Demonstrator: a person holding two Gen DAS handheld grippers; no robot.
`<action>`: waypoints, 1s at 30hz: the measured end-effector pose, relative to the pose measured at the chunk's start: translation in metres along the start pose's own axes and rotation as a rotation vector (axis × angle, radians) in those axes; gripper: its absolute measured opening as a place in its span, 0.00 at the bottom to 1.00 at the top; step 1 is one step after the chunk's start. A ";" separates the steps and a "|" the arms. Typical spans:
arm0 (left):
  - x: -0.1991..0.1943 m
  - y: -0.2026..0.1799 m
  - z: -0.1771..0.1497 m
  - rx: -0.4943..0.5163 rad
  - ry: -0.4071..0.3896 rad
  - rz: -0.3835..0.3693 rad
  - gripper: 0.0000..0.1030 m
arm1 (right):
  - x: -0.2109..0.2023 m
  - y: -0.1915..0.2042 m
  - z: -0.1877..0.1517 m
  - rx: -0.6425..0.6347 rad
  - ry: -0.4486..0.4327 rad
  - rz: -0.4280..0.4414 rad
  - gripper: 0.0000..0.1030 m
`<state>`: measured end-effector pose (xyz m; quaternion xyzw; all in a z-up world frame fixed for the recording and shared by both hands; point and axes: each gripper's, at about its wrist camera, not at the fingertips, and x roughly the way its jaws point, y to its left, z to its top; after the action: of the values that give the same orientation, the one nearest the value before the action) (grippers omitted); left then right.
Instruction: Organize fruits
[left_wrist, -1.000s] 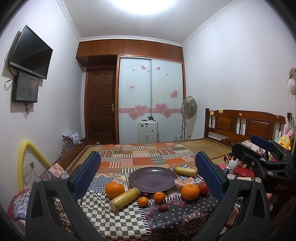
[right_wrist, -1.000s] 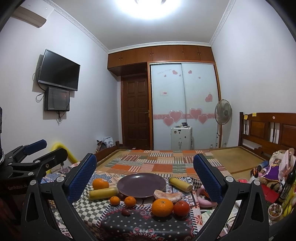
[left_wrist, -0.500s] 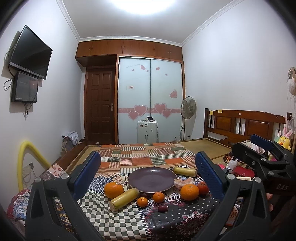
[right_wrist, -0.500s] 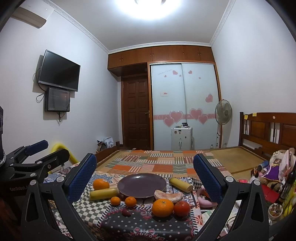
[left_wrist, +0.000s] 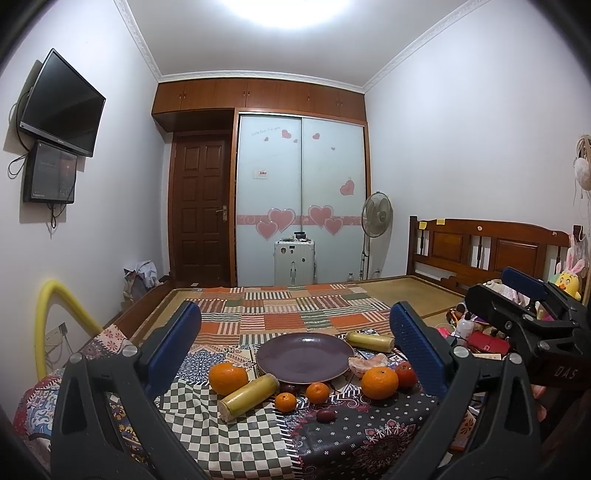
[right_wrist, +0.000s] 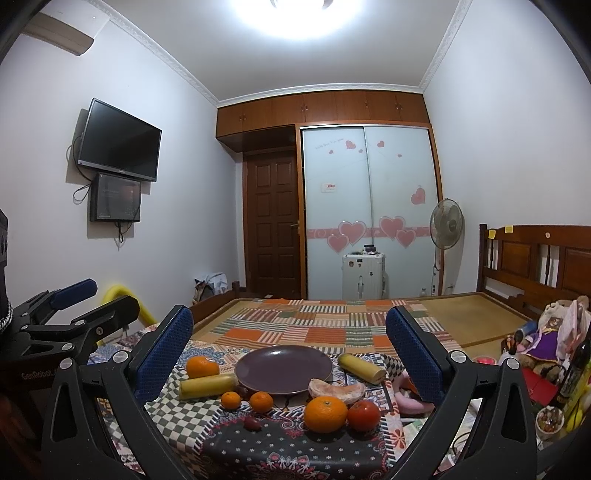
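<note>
An empty purple plate (left_wrist: 303, 357) (right_wrist: 283, 369) sits on a patterned cloth. Around it lie a large orange (left_wrist: 228, 378) (right_wrist: 201, 367), a yellow cylinder fruit (left_wrist: 248, 397) (right_wrist: 208, 385), two small tangerines (left_wrist: 317, 392) (right_wrist: 261, 401), a dark plum (left_wrist: 325, 415) (right_wrist: 252, 423), another large orange (left_wrist: 379, 383) (right_wrist: 325, 414), a red tomato (left_wrist: 405, 373) (right_wrist: 363, 415), a peeled pink segment (right_wrist: 336, 391) and a second yellow cylinder (left_wrist: 370, 341) (right_wrist: 361, 368). My left gripper (left_wrist: 295, 339) is open, short of the fruit. My right gripper (right_wrist: 290, 341) is open too, holding nothing.
The cloth-covered table (left_wrist: 236, 439) stands before a bed with a patchwork cover (left_wrist: 295, 306) and wooden headboard (left_wrist: 487, 251). Toys and bottles (right_wrist: 554, 343) crowd the right side. A yellow foam tube (left_wrist: 55, 317) curves at the left wall.
Both views have barely shifted; the fruit and plate stay where they were, and both grippers remain open.
</note>
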<state>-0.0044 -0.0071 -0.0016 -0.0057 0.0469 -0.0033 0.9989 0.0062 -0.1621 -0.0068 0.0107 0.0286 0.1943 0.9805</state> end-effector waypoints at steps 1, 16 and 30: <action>0.000 0.000 0.000 -0.001 0.000 0.000 1.00 | 0.000 0.000 0.000 0.000 0.000 0.000 1.00; 0.012 0.013 -0.011 -0.025 0.037 -0.002 1.00 | 0.015 -0.002 -0.013 -0.029 0.045 -0.012 1.00; 0.074 0.054 -0.053 -0.020 0.278 0.034 0.73 | 0.074 -0.045 -0.077 -0.084 0.337 -0.095 0.87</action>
<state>0.0645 0.0462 -0.0616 -0.0145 0.1850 0.0134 0.9825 0.0874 -0.1747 -0.0886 -0.0643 0.1847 0.1480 0.9695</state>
